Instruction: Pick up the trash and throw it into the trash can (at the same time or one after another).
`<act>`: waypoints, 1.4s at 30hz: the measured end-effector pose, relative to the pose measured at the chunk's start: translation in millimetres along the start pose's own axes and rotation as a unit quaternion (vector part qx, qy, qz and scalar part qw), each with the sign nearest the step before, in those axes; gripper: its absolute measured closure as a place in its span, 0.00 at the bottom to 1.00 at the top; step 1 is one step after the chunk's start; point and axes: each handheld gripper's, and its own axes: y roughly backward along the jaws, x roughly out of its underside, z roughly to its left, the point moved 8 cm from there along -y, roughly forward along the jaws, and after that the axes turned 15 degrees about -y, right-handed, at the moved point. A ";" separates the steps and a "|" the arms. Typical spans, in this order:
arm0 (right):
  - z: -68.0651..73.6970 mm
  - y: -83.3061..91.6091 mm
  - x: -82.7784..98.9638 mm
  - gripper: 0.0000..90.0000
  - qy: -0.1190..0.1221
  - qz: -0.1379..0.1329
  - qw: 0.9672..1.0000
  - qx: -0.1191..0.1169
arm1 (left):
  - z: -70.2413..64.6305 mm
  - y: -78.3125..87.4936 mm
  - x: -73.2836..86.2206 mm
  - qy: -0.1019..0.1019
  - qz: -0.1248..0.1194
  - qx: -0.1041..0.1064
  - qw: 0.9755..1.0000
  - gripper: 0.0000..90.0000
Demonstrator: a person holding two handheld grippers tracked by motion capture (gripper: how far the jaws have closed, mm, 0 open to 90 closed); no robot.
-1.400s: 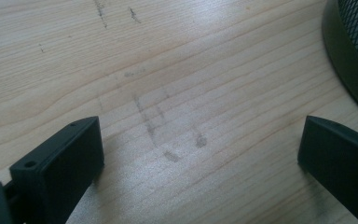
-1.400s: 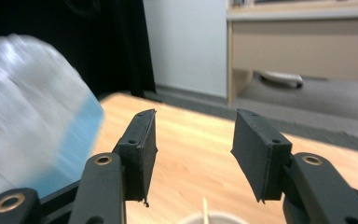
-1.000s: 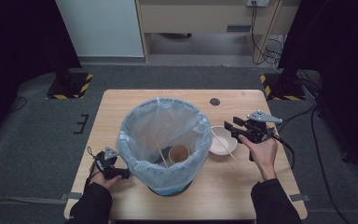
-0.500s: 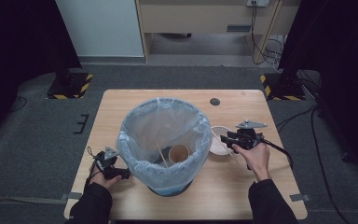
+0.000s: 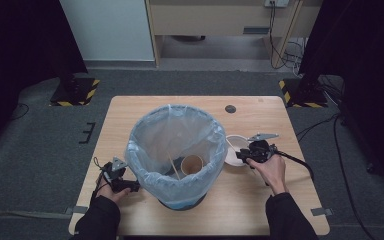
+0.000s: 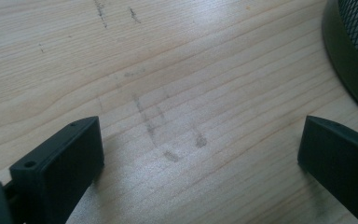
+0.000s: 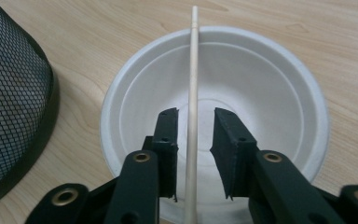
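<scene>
As our right tool (image 7: pixel 193 123) closes around the stick (image 7: pixel 193 70) lying across the bowl (image 7: pixel 261 84), jaws not yet pressing, we must pinch, then lift toward the bin (image 5: pixel 176 145); left tool (image 6: pixel 200 154) rests open.

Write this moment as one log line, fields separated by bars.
right gripper: fingers closing around thin wooden stick, not yet pressing | stick: across white paper bowl | left gripper: open, nothing between
</scene>
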 end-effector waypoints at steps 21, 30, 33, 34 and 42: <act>-0.6 2.2 -1.6 0.95 -0.011 0.006 1.000 0.000 | 0.0 0.0 0.0 0.000 0.000 0.000 1.000 0.00; -3.5 30.9 -25.4 0.95 -0.051 -0.066 0.996 -0.038 | 0.0 0.0 0.0 0.000 0.000 0.000 1.000 0.00; -6.0 42.4 -33.4 0.95 -0.061 -0.091 0.993 -0.045 | 0.0 0.0 0.0 0.000 0.000 0.000 1.000 0.00; -6.4 46.1 -36.1 0.95 -0.063 -0.100 0.992 -0.047 | 0.0 0.0 0.0 0.000 0.000 0.000 1.000 0.00; -3.1 79.8 -60.2 0.95 -0.072 -0.178 0.979 -0.069 | 0.0 0.0 0.0 0.000 0.000 0.000 1.000 0.00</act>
